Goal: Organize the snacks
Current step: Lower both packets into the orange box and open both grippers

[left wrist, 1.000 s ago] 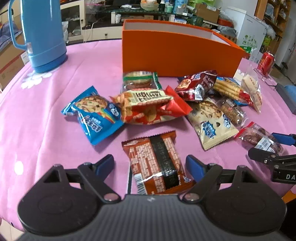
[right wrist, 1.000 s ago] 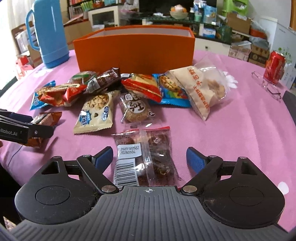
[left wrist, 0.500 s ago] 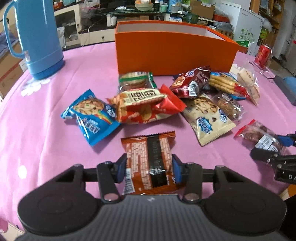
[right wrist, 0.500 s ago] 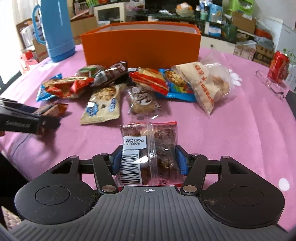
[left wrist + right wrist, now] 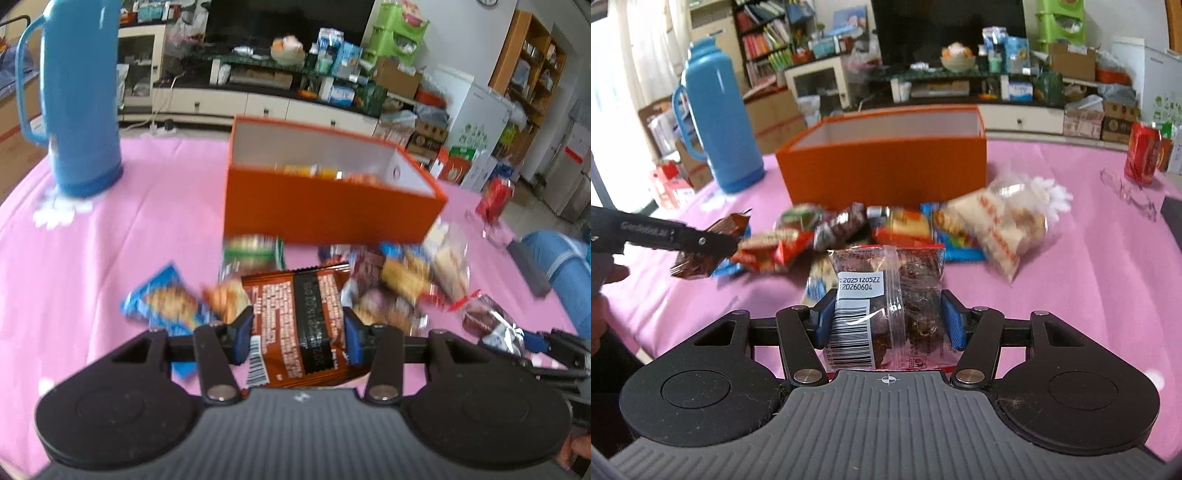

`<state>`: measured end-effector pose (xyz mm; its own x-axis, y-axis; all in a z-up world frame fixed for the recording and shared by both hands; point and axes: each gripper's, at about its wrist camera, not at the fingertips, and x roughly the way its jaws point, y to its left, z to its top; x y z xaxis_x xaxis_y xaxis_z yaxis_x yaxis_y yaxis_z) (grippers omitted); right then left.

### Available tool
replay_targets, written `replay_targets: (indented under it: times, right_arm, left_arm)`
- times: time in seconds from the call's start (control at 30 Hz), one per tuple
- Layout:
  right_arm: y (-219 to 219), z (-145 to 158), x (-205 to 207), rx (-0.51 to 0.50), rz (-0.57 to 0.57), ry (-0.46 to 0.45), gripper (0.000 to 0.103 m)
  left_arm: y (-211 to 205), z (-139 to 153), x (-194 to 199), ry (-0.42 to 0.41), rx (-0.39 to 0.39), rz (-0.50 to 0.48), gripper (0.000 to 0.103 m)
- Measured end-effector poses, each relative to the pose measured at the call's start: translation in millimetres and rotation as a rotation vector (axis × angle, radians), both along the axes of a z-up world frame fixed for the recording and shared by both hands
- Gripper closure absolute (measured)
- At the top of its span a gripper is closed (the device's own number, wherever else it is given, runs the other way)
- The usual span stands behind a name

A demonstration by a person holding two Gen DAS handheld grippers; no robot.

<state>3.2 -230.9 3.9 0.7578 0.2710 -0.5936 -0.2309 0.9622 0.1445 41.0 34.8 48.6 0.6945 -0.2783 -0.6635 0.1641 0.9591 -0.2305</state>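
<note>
Two packets are up off the pink tablecloth (image 5: 1089,280), one in each of my grippers. My left gripper (image 5: 298,334) has just pressed its blue pads onto the sides of a brown foil snack packet (image 5: 297,321), which stands lengthwise between them with its barcode at the near left corner; a dark strip down its middle carries a printed date I can't read through the blur. My right gripper (image 5: 886,321) has likewise just closed and pinches a clear zip bag of dark dried fruit (image 5: 890,306); its white label reads "20251205ZZ" over "20260604", above a barcode. From the right wrist view I see the left gripper at the left edge with the brown packet sticking out both sides of its fingers.

Just beyond both held packets lies the loose heap: a blue cookie packet (image 5: 168,304), a red-and-orange biscuit packet (image 5: 772,251), a green-edged packet (image 5: 253,253), a dark chocolate-coloured wrapper (image 5: 844,225), and a large clear bag of pale pastries (image 5: 1001,225) with orange writing too smeared to read. They lie between my grippers and the orange box (image 5: 886,162), which stands open-topped behind them; the left view shows some orange-yellow packets already inside. Further left a blue thermos flask (image 5: 718,125) stands on the cloth; far right, a red drinks can (image 5: 1143,151) and a pair of clear glasses (image 5: 1126,188).
</note>
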Motion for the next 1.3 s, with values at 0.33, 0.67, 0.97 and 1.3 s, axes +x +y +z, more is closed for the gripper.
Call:
replay_targets:
  times: [0.33, 0.67, 0.97, 1.3]
  right_arm:
    - [-15, 65, 114, 0.038, -0.073, -0.166, 0.067]
    - [7, 55, 237, 0.092, -0.075, -0.173, 0.067]
    - [19, 20, 277, 0.056, -0.131, -0.133, 0.066]
    - [9, 21, 268, 0.043, -0.191, -0.203, 0.029]
  left_arm:
    - [-18, 58, 100, -0.154, -0.021, 0.026, 0.057]
    - [-68, 42, 196, -0.174, 0.046, -0.027, 0.057]
    - [-60, 17, 229, -0.129, 0.060, 0.008, 0.055]
    - [-42, 37, 217, -0.210, 0.042, 0.085, 0.009]
